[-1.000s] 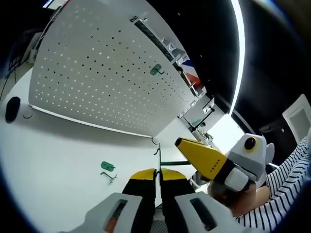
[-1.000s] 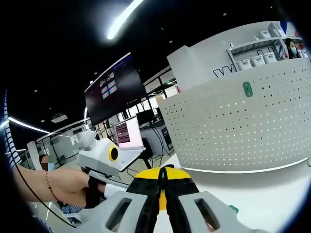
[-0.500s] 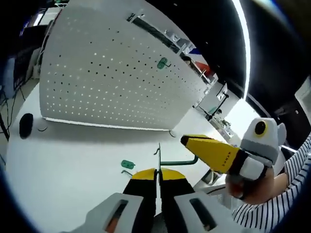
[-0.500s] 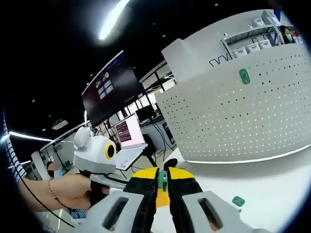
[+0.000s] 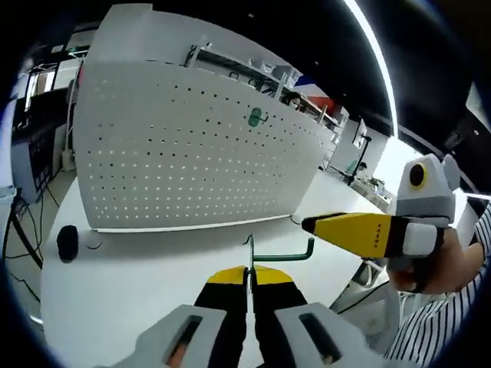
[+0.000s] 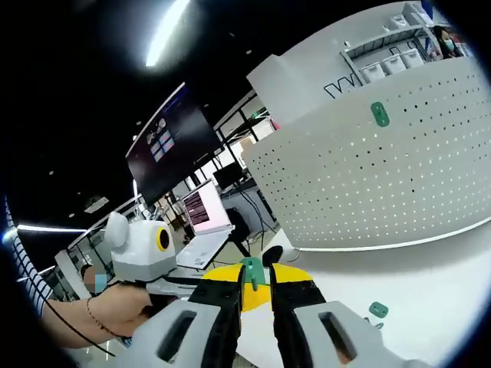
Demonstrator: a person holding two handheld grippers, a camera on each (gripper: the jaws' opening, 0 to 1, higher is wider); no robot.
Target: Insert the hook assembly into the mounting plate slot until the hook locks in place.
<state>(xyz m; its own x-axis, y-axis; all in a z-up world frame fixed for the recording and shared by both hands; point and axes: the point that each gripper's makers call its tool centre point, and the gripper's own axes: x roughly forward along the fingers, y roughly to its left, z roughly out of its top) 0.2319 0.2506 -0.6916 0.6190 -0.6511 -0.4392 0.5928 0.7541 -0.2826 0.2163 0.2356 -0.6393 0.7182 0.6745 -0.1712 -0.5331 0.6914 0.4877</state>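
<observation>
**Hook assembly and plate in the air, not yet mated**

The hook assembly (image 5: 280, 253), a green wire hook with an upturned tip, is what we are holding in the left gripper (image 5: 249, 277), whose jaws are pinched tight on its upright leg while the arm points right toward the right gripper (image 5: 311, 225). In the right gripper view, we are clamping the right gripper (image 6: 255, 277) on a small green mounting plate (image 6: 251, 272), with only its top edge peeking above the yellow tips.

To do this step well, we judge that we should be squaring the hook's leg to the plate's slot, bringing both tools together slowly, and pushing straight until it locks, without twisting either grip. We cannot see the slot itself.

Behind, the white pegboard (image 5: 192, 161) is carrying a green plate (image 5: 254, 117) already mounted. On the white table (image 6: 430, 284), another green plate (image 6: 377, 310) is lying loose. We are seeing no containers here.
</observation>
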